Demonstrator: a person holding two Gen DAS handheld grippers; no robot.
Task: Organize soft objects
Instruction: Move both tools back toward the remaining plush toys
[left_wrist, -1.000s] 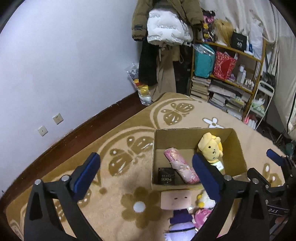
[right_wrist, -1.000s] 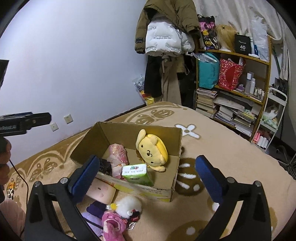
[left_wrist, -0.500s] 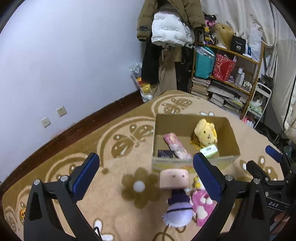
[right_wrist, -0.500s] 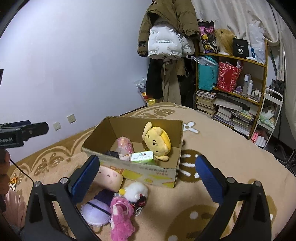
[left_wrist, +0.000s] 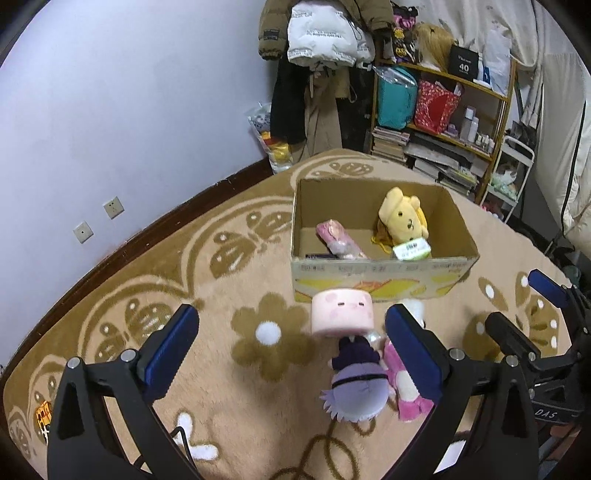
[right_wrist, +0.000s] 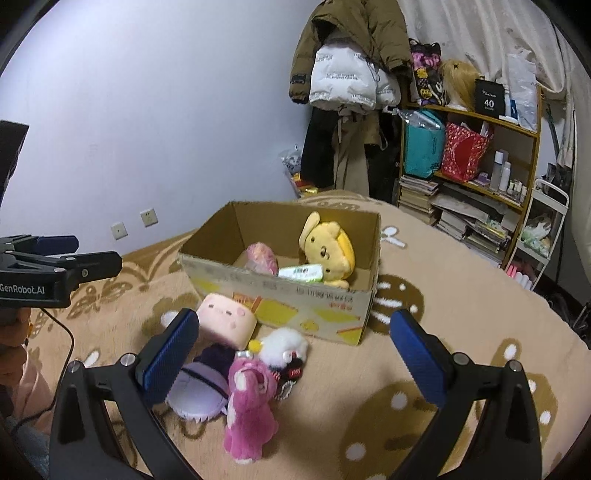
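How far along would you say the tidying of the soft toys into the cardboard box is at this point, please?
Partly done. The yellow plush dog and a pink bundle already lie in the cardboard box. Nothing is in hand: the left hand-held gripper and right hand-held gripper are both open. The pink bear, purple doll and white fluffy toy remain on the carpet.
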